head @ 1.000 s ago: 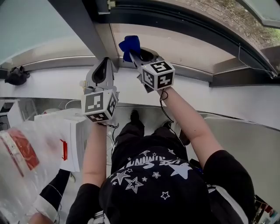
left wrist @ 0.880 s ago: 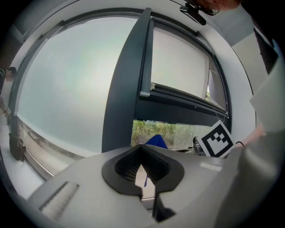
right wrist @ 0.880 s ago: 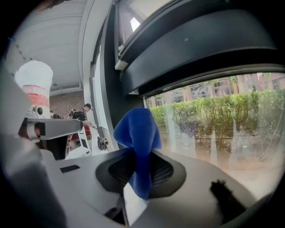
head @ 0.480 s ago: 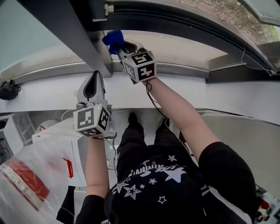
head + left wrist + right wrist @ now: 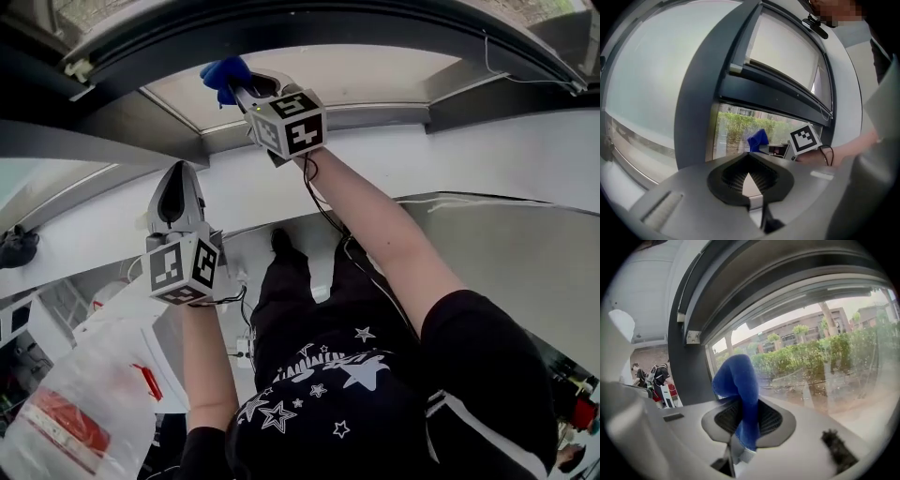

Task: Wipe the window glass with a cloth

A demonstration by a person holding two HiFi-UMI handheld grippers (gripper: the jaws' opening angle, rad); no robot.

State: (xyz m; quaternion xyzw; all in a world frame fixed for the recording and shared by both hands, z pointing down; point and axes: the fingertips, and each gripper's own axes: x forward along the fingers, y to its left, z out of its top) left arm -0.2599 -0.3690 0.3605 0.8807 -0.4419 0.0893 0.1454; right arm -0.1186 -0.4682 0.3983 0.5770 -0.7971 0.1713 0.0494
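A blue cloth [image 5: 223, 73] is bunched at the tip of my right gripper [image 5: 242, 86], which is shut on it and holds it up against the window glass [image 5: 375, 75] beside the dark frame post [image 5: 122, 141]. In the right gripper view the cloth [image 5: 740, 390] rises from between the jaws of my right gripper [image 5: 745, 416], with the glass [image 5: 825, 357] just behind it. My left gripper [image 5: 178, 192] hangs lower and to the left, shut and holding nothing. In its own view my left gripper [image 5: 748, 159] points at the pane, with the cloth [image 5: 758, 139] seen ahead.
A dark curved frame [image 5: 281, 28] runs above the pane and a white sill [image 5: 469, 159] below it. A black object [image 5: 14, 246] lies on the sill at far left. A clear plastic bag with something red [image 5: 75, 417] sits low left. A thin cable [image 5: 487, 202] trails along the sill.
My right gripper has carried the cloth leftward and upward along the glass. My left gripper has dropped lower and further left, still shut.
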